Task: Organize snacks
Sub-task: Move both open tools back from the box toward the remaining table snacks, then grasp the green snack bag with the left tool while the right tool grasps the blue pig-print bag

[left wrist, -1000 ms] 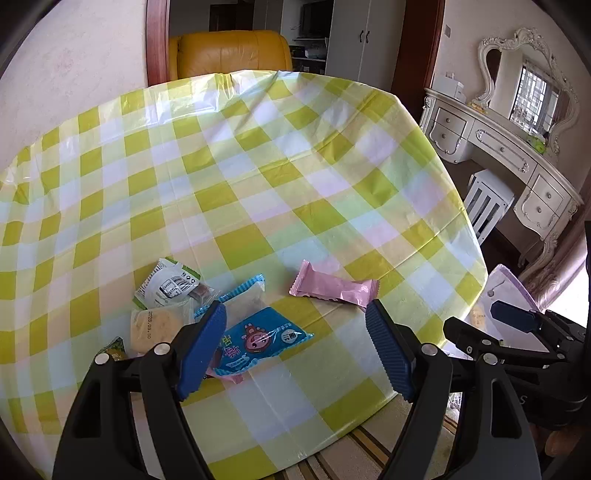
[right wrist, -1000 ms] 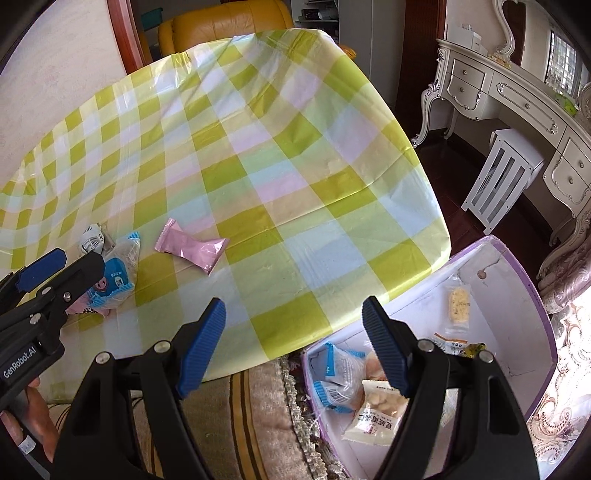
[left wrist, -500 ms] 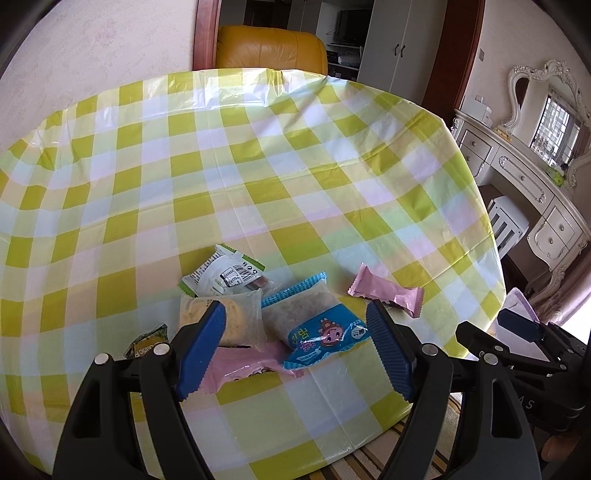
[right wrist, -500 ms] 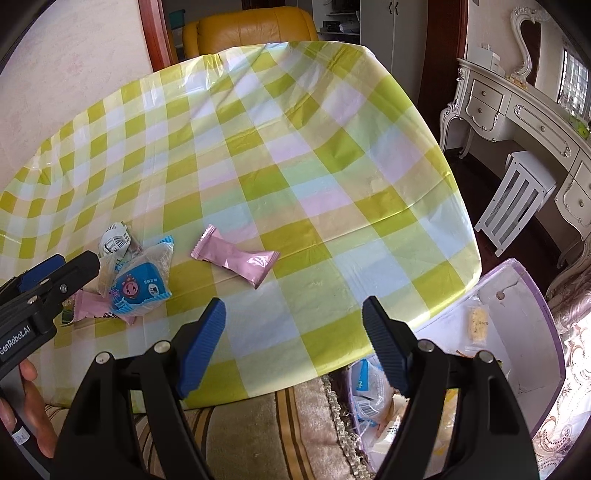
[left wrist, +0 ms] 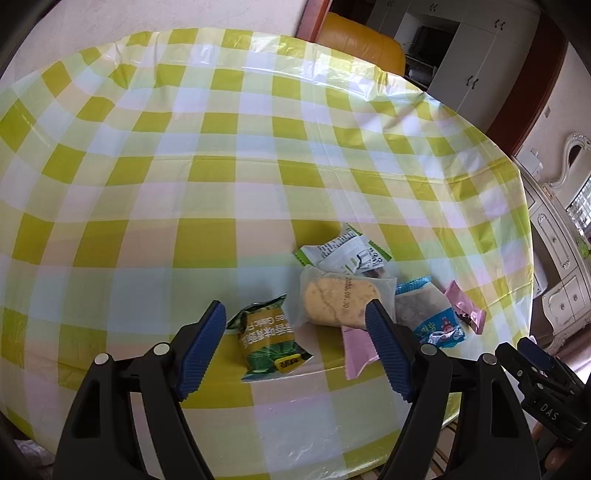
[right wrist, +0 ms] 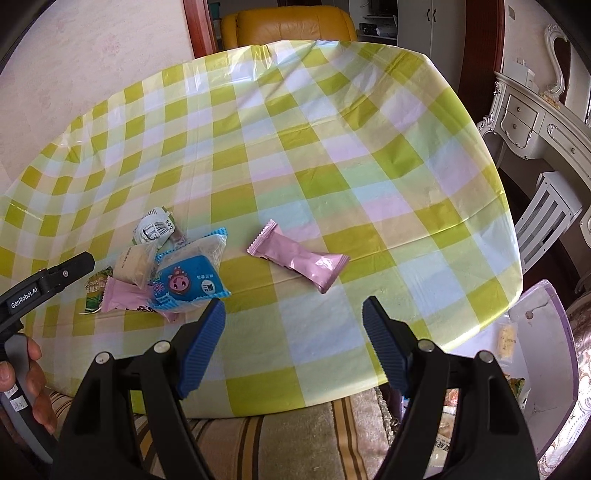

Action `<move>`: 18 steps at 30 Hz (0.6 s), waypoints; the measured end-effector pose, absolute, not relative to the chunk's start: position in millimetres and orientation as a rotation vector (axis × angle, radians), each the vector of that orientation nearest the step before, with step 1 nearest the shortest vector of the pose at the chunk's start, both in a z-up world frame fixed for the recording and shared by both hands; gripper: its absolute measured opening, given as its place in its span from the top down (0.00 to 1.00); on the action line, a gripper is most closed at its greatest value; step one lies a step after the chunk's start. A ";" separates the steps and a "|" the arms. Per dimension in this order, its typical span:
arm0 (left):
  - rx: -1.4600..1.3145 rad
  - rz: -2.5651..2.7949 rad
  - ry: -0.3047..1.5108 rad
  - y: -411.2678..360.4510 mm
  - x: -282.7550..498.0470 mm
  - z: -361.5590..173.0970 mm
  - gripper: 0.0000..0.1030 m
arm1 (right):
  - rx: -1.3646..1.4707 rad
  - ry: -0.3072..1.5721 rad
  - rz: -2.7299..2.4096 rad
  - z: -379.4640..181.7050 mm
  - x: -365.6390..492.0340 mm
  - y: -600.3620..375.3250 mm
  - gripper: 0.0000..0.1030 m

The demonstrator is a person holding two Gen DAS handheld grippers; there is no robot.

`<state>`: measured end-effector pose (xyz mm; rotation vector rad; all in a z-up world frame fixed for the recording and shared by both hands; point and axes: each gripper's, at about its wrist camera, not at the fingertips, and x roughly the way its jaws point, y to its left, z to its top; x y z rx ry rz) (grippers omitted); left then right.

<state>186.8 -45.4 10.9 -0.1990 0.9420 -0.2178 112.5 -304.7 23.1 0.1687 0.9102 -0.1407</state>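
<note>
Several snack packets lie in a pile near the front edge of the checked table (left wrist: 207, 177). My left gripper (left wrist: 295, 314) hovers open just above the pile. A green packet (left wrist: 269, 339) lies between its jaws, untouched. Beside its right finger lies a clear-wrapped yellow cake (left wrist: 340, 301). A white-green packet (left wrist: 347, 254), a blue packet (left wrist: 432, 314) and a pink wrapper (left wrist: 356, 350) lie around them. My right gripper (right wrist: 293, 308) stands open and empty above the tablecloth, short of a separate pink bar (right wrist: 299, 264). The blue packet (right wrist: 186, 284) lies to its left.
A white box with a purple rim (right wrist: 546, 332) stands on the floor at the right, below the table's edge, with snacks inside. A striped rug (right wrist: 277, 443) lies in front. A yellow armchair (right wrist: 291, 26) stands behind the table, and a white dresser (right wrist: 535, 122) and stool stand at the right.
My left gripper has swung left along the pile and sunk a little: the green packet now lies between its jaws instead of the blue one. The right gripper has shifted from the box toward the table.
</note>
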 end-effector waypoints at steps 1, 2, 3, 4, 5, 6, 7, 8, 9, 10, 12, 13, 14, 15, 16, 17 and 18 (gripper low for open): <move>-0.206 -0.204 0.947 -39.4 187.0 8.2 0.28 | 0.171 0.912 -0.132 22.5 113.8 -302.7 0.26; -0.213 -0.193 0.951 -34.3 186.5 5.9 0.28 | 0.172 0.914 -0.123 22.1 114.9 -300.5 0.26; -0.220 -0.182 0.955 -29.8 186.1 3.7 0.28 | 0.170 0.915 -0.114 21.8 116.2 -297.9 0.26; -0.225 -0.173 0.959 -26.0 185.9 1.8 0.28 | 0.164 0.913 -0.106 22.0 117.4 -294.8 0.26; -0.227 -0.167 0.962 -23.2 185.5 0.2 0.28 | 0.156 0.911 -0.098 22.4 118.6 -291.4 0.26; -0.228 -0.162 0.965 -20.8 185.3 -1.3 0.28 | 0.146 0.908 -0.088 23.0 119.7 -287.4 0.25; -0.227 -0.156 0.968 -19.3 184.9 -2.7 0.28 | 0.135 0.906 -0.078 23.2 121.8 -283.2 0.25; -0.224 -0.152 0.973 -18.6 184.7 -4.1 0.28 | 0.122 0.903 -0.069 23.2 123.2 -278.5 0.25; -0.221 -0.152 0.976 -19.0 184.6 -5.3 0.28 | 0.109 0.902 -0.057 23.0 124.9 -274.1 0.25; -0.215 -0.153 0.979 -20.0 184.4 -6.3 0.28 | 0.099 0.902 -0.045 22.3 127.0 -269.5 0.25; -0.199 -0.158 0.983 -23.4 183.9 -7.4 0.28 | 0.075 0.902 -0.025 21.4 131.6 -260.8 0.25; -0.190 -0.161 0.984 -25.4 183.7 -7.8 0.28 | 0.063 0.901 -0.018 21.0 133.8 -256.7 0.25; -0.180 -0.163 0.986 -27.6 183.6 -8.4 0.28 | 0.051 0.900 -0.011 20.8 135.8 -252.9 0.25; -0.173 -0.166 0.989 -29.5 183.8 -9.3 0.28 | 0.042 0.900 -0.004 20.5 138.1 -249.4 0.25; -0.164 -0.166 0.994 -30.9 184.2 -10.6 0.29 | 0.033 0.899 0.002 19.9 140.5 -245.9 0.25; -0.155 -0.164 0.999 -32.5 184.6 -12.0 0.31 | 0.024 0.900 0.009 19.2 142.8 -242.5 0.25; -0.146 -0.165 1.002 -34.1 184.8 -13.2 0.33 | 0.017 0.902 0.016 18.5 145.2 -239.3 0.25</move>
